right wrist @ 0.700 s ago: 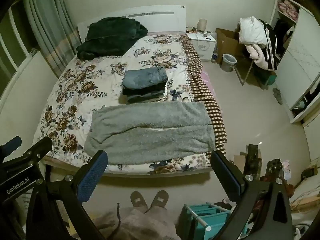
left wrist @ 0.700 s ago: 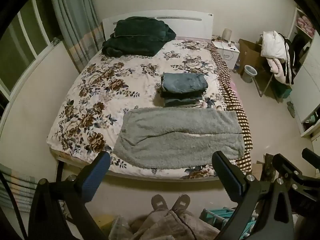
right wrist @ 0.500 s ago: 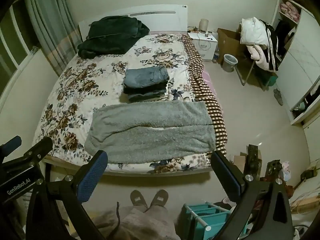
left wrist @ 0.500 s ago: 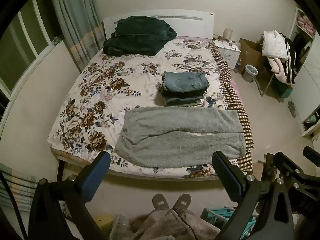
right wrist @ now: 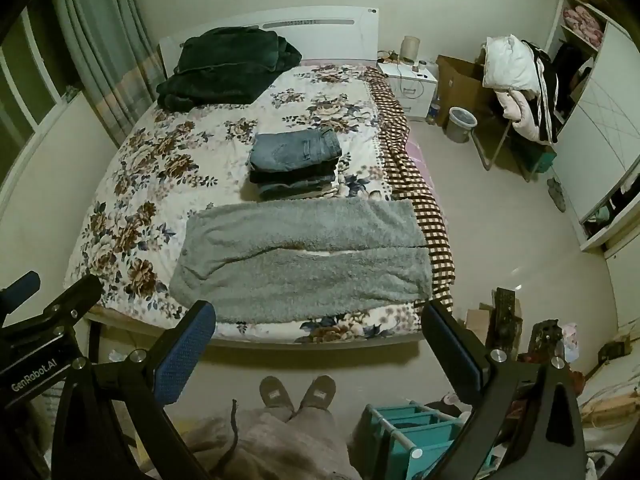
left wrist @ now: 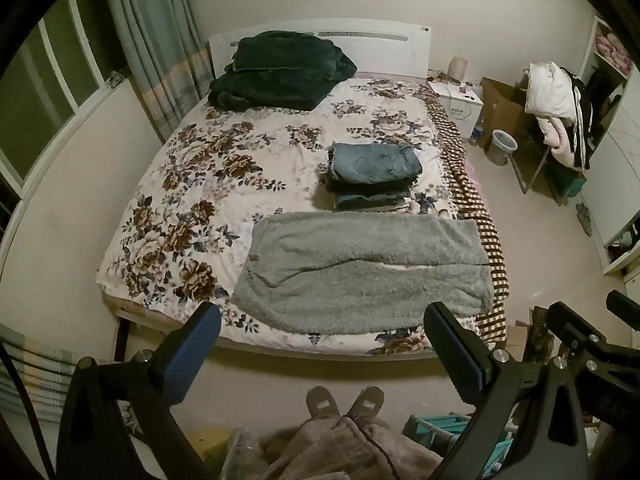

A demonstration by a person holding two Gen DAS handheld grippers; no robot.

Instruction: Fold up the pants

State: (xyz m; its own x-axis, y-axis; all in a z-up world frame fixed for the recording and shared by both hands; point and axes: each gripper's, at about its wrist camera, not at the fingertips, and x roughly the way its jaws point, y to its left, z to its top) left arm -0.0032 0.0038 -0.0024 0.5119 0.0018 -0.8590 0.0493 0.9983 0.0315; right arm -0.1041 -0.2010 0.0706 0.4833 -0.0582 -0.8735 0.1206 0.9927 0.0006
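Grey fleece pants (left wrist: pixel 364 272) lie flat across the near end of the bed, waist to the left, legs to the right; they also show in the right wrist view (right wrist: pixel 304 258). A stack of folded jeans (left wrist: pixel 374 176) sits just behind them, also seen in the right wrist view (right wrist: pixel 296 160). My left gripper (left wrist: pixel 320 344) is open and empty, held high above the floor at the foot of the bed. My right gripper (right wrist: pixel 316 340) is open and empty beside it, to the right.
The floral bedspread (left wrist: pixel 192 184) covers the bed. A dark green blanket (left wrist: pixel 280 72) lies by the headboard. A teal rack (right wrist: pixel 404 428) stands on the floor at the right. A bin (right wrist: pixel 462 124), a nightstand (right wrist: pixel 412 88) and a clothes-laden chair (right wrist: pixel 520 80) stand right of the bed.
Both grippers have drifted slightly back and up; the bed sits a touch lower in view. Nothing was grasped or moved.
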